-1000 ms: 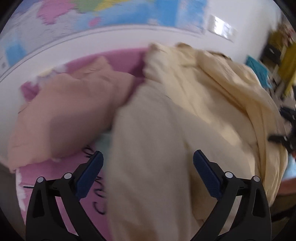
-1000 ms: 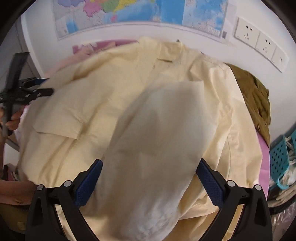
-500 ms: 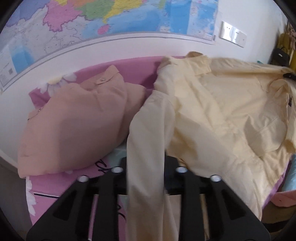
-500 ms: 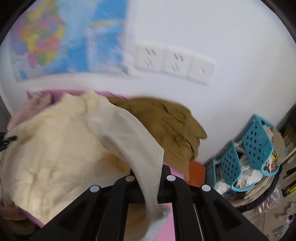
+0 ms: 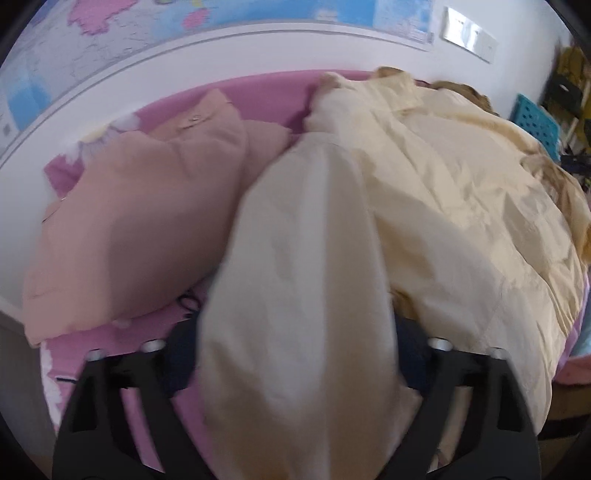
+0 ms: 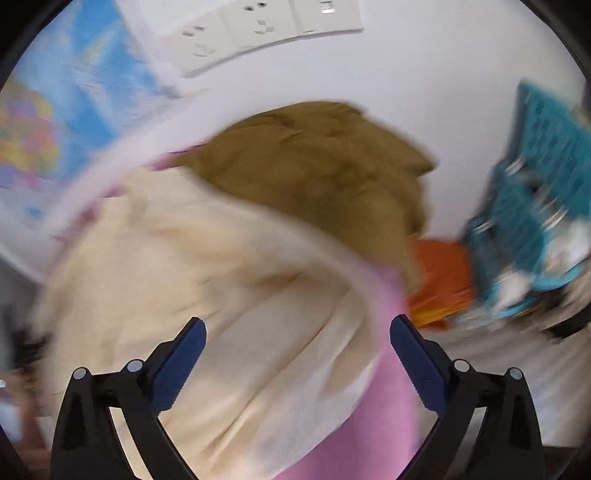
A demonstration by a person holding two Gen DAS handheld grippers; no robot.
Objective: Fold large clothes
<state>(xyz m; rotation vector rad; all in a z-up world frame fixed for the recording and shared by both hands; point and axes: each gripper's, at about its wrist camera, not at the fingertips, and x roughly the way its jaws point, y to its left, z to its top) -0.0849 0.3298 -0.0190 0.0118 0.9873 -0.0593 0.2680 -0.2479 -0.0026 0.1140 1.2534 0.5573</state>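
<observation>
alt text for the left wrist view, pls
A cream shirt lies on a pink sheet, one sleeve running between the left gripper fingers. A folded peach garment lies left of it, below a wall map.

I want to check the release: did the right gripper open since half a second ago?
Yes. The right gripper was shut on the cream shirt's sleeve; its jaws have just been opening and now stand wide, nothing pinched, wall sockets above.

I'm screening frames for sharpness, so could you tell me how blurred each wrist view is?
Right wrist view: heavy motion smear across the olive garment and teal basket; only the fingers look crisp. Left wrist view: milder softness, worst on the near cream sleeve.
</observation>
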